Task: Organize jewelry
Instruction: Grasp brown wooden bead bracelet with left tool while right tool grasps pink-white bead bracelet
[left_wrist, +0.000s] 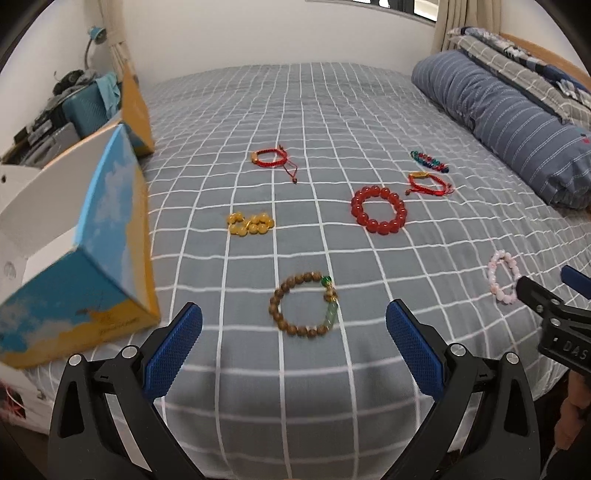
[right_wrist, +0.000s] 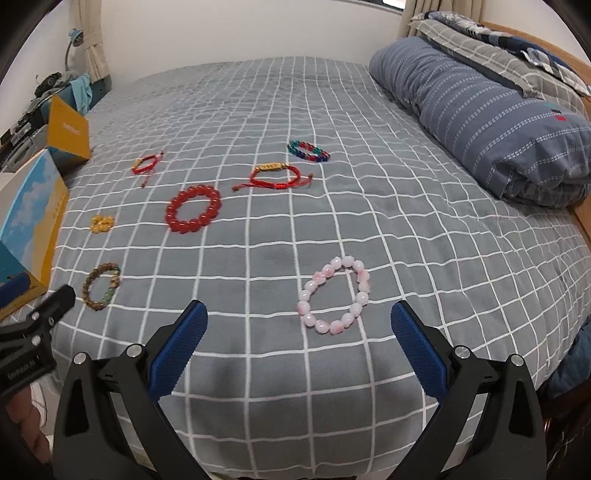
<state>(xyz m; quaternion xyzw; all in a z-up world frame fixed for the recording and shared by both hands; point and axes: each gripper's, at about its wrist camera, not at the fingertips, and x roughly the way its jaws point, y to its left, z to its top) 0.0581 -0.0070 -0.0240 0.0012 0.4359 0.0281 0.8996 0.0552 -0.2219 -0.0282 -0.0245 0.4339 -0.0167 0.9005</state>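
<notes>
Nothing has been gathered yet, as far as I can judge; seven bracelets lie scattered on the checked bedspread (left_wrist: 332, 110), and the open blue-and-yellow box (left_wrist: 92, 258) sits at the bed's left edge, its inside hidden from both cameras. The left gripper (left_wrist: 294, 325) hovers with its jaws spread wide and empty, the wooden bead bracelet (left_wrist: 304, 306) lying flat just ahead, framed between the two blue pads (left_wrist: 173, 350); the right gripper (right_wrist: 299, 325) is likewise wide open and holds nothing, with the pink bead bracelet (right_wrist: 334, 295) lying just in front of it. Farther up the bed are the big red bead bracelet (right_wrist: 194, 208), the yellow beads (left_wrist: 251, 222), two red cord bracelets (left_wrist: 271, 157) (right_wrist: 275, 175) and a multicoloured one (right_wrist: 308, 150). The next move, I'd guess, is to lower one tool over a strand of the nearest bracelet and pinch it; the beads are round and could slip, so the pads need to close across the string rather than press the whole loop into the soft cover.
</notes>
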